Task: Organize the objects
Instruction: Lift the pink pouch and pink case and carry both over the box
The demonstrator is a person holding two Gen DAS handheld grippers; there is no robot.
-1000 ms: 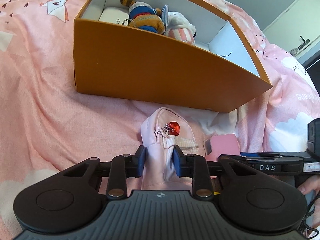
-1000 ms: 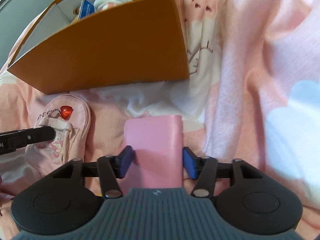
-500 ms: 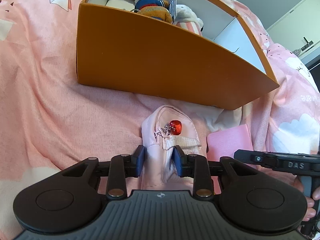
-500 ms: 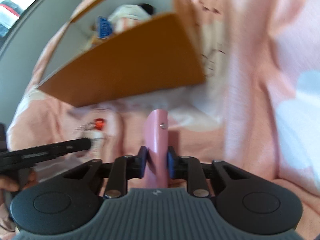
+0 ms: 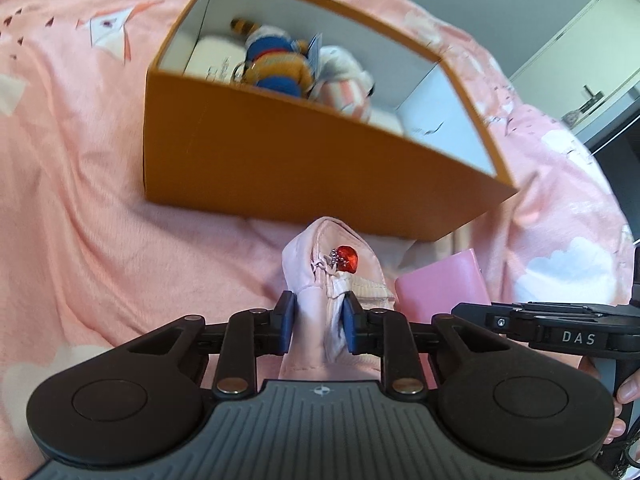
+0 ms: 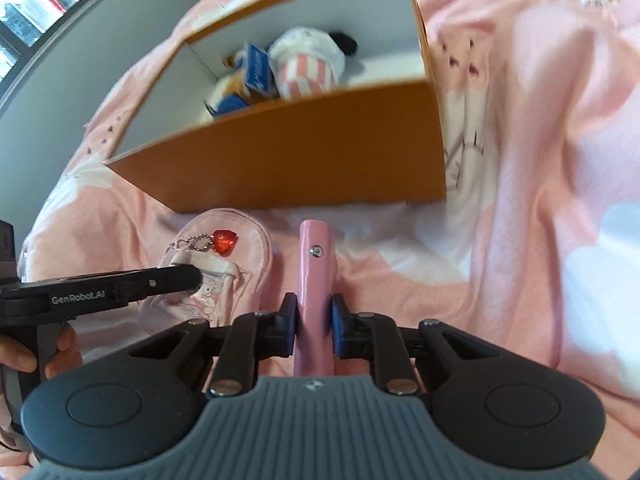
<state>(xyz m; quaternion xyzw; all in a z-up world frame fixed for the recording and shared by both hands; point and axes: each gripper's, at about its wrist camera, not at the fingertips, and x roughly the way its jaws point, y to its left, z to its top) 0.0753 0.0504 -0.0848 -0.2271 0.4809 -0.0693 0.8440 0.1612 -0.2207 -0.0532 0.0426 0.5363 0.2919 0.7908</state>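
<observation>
My left gripper (image 5: 316,322) is shut on a pale pink zip pouch (image 5: 332,248) with a red charm (image 5: 347,258), held above the bedspread in front of the orange box (image 5: 300,160). My right gripper (image 6: 314,322) is shut on a pink wallet (image 6: 316,276), held on edge with its snap showing. The wallet also shows in the left wrist view (image 5: 444,280), right of the pouch. The pouch shows in the right wrist view (image 6: 224,264), left of the wallet. The orange box (image 6: 304,168) holds plush toys (image 5: 280,64) and a white item (image 5: 212,58).
A pink bedspread (image 5: 80,200) with white clouds lies under everything, rumpled to the right (image 6: 540,160). A grey wall and a window (image 6: 36,4) stand beyond the bed. The other gripper's handle crosses each view (image 5: 560,330) (image 6: 100,290).
Both grippers have risen, so I look down into the box. The right gripper closed on the wallet and turned it from flat to on edge. The left gripper kept hold of the pouch.
</observation>
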